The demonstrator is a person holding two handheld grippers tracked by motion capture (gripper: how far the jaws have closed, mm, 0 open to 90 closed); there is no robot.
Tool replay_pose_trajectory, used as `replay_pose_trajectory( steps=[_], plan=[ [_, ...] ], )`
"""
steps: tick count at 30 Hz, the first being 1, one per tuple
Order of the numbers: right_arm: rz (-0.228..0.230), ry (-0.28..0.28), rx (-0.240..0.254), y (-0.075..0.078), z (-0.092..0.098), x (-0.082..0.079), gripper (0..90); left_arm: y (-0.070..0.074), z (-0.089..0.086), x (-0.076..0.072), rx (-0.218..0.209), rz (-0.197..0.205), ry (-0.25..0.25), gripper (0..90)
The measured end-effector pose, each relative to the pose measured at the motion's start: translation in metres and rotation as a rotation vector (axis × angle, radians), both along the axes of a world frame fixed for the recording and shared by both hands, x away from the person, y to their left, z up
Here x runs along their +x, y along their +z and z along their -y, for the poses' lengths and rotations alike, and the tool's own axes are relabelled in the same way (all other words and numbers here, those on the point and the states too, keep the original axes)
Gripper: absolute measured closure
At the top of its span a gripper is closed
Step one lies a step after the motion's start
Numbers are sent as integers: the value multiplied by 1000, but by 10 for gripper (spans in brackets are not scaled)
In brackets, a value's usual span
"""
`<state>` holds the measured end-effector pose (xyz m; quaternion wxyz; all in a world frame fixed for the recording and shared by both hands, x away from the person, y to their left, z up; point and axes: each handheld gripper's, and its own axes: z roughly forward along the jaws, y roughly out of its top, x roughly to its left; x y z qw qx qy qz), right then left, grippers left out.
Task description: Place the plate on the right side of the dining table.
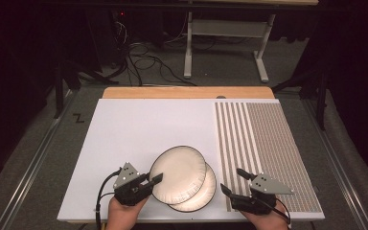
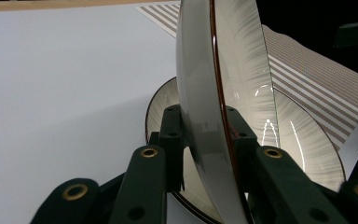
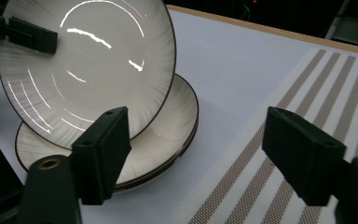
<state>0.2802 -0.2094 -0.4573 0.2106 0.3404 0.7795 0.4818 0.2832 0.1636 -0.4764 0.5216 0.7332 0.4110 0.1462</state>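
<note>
Two white plates with dark rims sit near the table's front edge. The lower plate (image 1: pixel 205 195) (image 2: pixel 307 140) (image 3: pixel 165 140) lies flat on the white board. The upper plate (image 1: pixel 177 172) (image 2: pixel 200 84) (image 3: pixel 88 70) is tilted above it, its left rim raised. My left gripper (image 1: pixel 156 180) (image 2: pixel 204 122) is shut on that raised rim, with one jaw on each face of the plate. My right gripper (image 1: pixel 234 180) (image 3: pixel 203 154) stands open just right of the plates, over the edge of the striped mat, with nothing between its fingers.
A striped woven mat (image 1: pixel 268 143) (image 3: pixel 317 93) covers the right part of the white board (image 1: pixel 139 124). A wooden strip (image 1: pixel 187 92) runs along the far edge. Beyond the table are floor cables (image 1: pixel 148 62) and a white metal frame (image 1: pixel 225 43).
</note>
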Motion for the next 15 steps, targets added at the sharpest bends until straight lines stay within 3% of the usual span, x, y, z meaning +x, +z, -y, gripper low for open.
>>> replay_pose_trajectory(
  steps=[7, 15],
  plan=[
    [26, -42, 21, 0, 19, -11, 119, 2, 3, -4, 6, 43, -11, 753],
    [14, -80, 27, -1, 33, -12, 5, 3, 4, -6, 6, 69, -23, 765]
  ],
)
